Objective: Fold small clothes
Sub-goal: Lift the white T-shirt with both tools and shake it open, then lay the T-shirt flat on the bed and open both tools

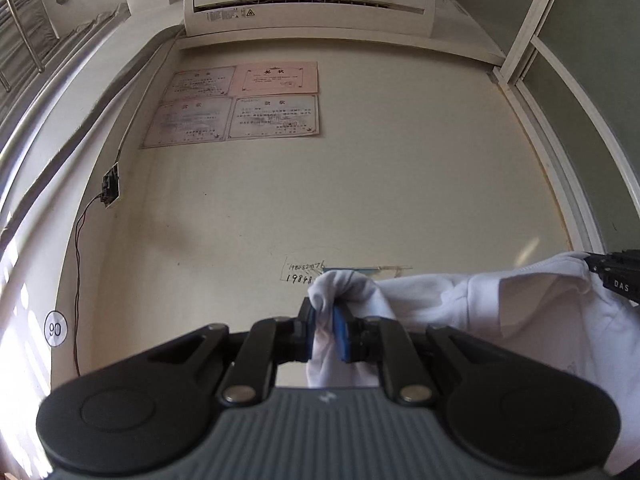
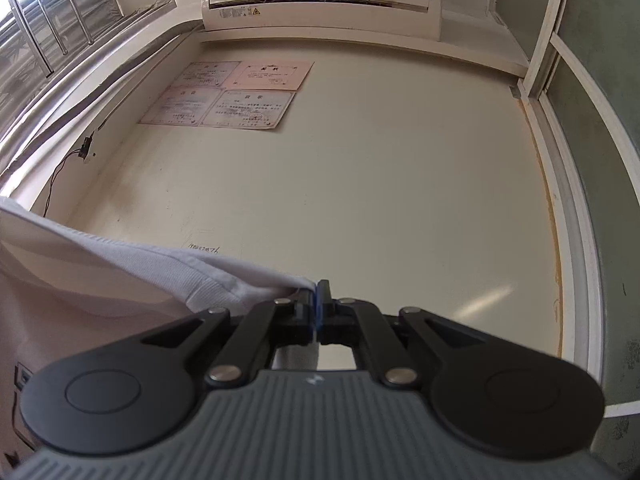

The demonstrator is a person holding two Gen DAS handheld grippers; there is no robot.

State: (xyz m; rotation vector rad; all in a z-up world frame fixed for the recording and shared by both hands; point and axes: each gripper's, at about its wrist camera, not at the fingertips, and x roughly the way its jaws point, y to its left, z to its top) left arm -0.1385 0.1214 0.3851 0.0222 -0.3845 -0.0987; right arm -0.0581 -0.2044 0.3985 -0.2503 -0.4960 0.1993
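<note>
A: Cream wall (image 1: 400, 184) fills the left wrist view, with certificates (image 1: 240, 104) under an air conditioner (image 1: 308, 4). The left gripper (image 1: 326, 332) pinches a bunched corner of the white garment (image 1: 520, 312); the right gripper (image 1: 612, 276) grips its far corner.

B: From the right wrist, the right gripper (image 2: 319, 312) clamps thin cloth; the white garment (image 2: 120, 280) stretches away leftward, held in the air, its ribbed hem showing.

Ahead of both grippers the wall (image 1: 400, 200) stands bare and open. The white garment (image 1: 500, 312) stretches between them, barring the middle. High up hang an air conditioner (image 1: 308, 0) and certificates (image 1: 240, 104); a socket (image 1: 111, 185) sits left.
</note>
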